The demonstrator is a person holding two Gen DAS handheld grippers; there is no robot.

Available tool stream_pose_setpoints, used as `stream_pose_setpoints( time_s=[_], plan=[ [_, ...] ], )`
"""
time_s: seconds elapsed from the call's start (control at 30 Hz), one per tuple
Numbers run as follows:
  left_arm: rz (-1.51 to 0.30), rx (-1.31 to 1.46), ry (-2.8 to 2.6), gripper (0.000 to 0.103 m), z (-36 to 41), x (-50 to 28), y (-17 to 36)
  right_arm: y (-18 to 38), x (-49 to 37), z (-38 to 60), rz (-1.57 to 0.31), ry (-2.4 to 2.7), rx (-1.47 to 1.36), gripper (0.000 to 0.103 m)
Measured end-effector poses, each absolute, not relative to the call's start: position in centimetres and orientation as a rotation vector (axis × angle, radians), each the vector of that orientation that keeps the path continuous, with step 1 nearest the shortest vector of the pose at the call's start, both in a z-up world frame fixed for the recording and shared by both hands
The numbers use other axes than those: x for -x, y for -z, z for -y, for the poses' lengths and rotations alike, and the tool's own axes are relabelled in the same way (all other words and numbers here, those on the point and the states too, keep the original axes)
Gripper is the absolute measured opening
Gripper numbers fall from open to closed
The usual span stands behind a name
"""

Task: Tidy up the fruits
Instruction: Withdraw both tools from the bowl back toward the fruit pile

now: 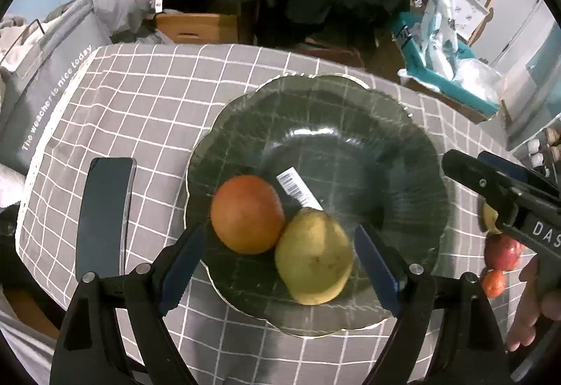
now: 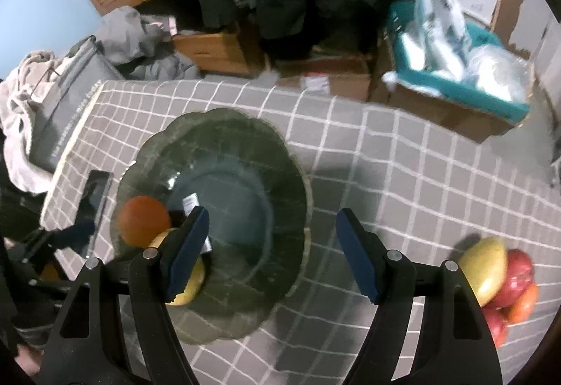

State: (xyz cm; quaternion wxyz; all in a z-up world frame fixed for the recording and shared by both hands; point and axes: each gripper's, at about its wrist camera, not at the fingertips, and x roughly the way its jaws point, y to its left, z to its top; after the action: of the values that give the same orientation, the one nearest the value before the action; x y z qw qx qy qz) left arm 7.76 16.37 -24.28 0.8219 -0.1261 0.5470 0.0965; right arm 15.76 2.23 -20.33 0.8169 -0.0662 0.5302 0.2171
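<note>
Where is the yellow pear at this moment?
The yellow pear lies in the glass plate, near its front edge, touching the orange fruit on its left, between the open left tool fingers.

In the right wrist view, the yellow pear (image 2: pixel 187 283) is mostly hidden behind a blue finger (image 2: pixel 186 251). In the left wrist view, the black right gripper (image 1: pixel 508 195) covers most of the yellow fruit (image 1: pixel 489 218) and part of the red apple (image 1: pixel 501 251) at the picture's edge. The right wrist view is motion-blurred.
</note>
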Motion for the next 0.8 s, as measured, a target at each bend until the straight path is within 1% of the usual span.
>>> stream_pose_setpoints(
  time_s=[0.13, 0.27, 0.43, 0.5, 0.6, 0.67, 0.8],
  plan=[
    [-1.13, 0.262, -0.195, 0.088, -15.7, -7.6, 22.7, 18.6, -15.1, -1.5, -1.077, -0.435, 0.187, 0.076],
    [-1.101, 0.254, -0.185, 0.088, -15.2, -7.3, 21.4, 16.9, -14.4, -0.5, -1.028, -0.417, 0.208, 0.08],
    [-1.07, 0.262, -0.165, 0.089, -14.4, -6.8, 19.7, 15.1, -13.4, 1.0, -0.985, -0.397, 0.215, 0.081],
    [-1.057, 0.26, -0.157, 0.093, -14.0, -6.6, 19.0, 14.2, -13.0, 1.9, -0.965, -0.388, 0.209, 0.081],
    [-1.028, 0.25, -0.138, 0.099, -13.1, -6.2, 17.8, 13.0, -12.4, 3.1, -0.938, -0.377, 0.201, 0.085],
    [-1.009, 0.233, -0.125, 0.101, -12.3, -6.0, 16.9, 12.1, -11.9, 3.8, -0.918, -0.368, 0.199, 0.086],
    [-0.98, 0.209, -0.09, 0.101, -10.8, -5.7, 15.5, 10.4, -10.9, 5.7, -0.88, -0.352, 0.195, 0.086]
  ],
)
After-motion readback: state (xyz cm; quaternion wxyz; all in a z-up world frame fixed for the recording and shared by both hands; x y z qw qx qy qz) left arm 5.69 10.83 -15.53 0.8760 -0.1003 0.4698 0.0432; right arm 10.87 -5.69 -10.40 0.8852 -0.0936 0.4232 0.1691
